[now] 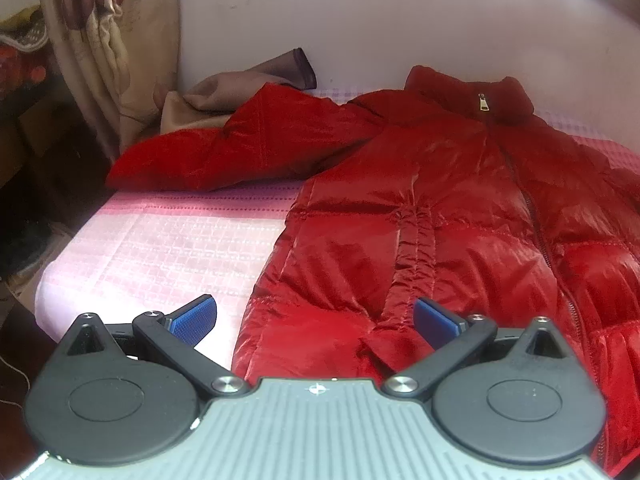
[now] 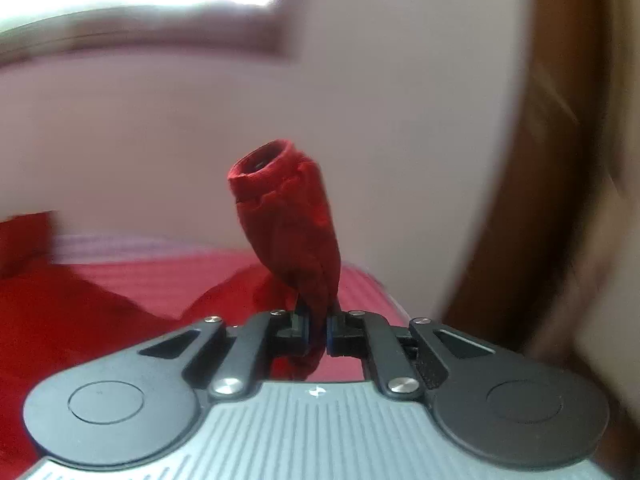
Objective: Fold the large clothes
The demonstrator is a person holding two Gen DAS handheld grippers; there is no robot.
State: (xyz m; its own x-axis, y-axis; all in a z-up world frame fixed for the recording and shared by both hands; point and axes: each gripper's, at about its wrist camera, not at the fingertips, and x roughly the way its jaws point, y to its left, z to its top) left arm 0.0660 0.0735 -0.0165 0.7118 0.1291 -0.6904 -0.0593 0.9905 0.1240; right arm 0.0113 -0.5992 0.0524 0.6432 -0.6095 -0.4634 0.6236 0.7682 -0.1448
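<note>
A shiny red puffer jacket (image 1: pixel 440 216) lies zipped and face up on the bed, collar toward the far wall, one sleeve (image 1: pixel 240 144) spread to the left. My left gripper (image 1: pixel 316 316) is open and empty, hovering over the jacket's lower left hem. My right gripper (image 2: pixel 318 328) is shut on the jacket's other sleeve (image 2: pixel 288 216), pinched just below the cuff. The cuff stands up above the fingers with its opening facing up. More of the jacket (image 2: pixel 80 304) lies at the left in the right wrist view, blurred.
The bed has a pink checked cover (image 1: pixel 160 248) and stands against a white wall (image 1: pixel 400 20). A beige garment (image 1: pixel 224 92) lies by the far left corner. A patterned curtain (image 1: pixel 104 40) hangs at the left. A brown wooden panel (image 2: pixel 560 160) stands at the right.
</note>
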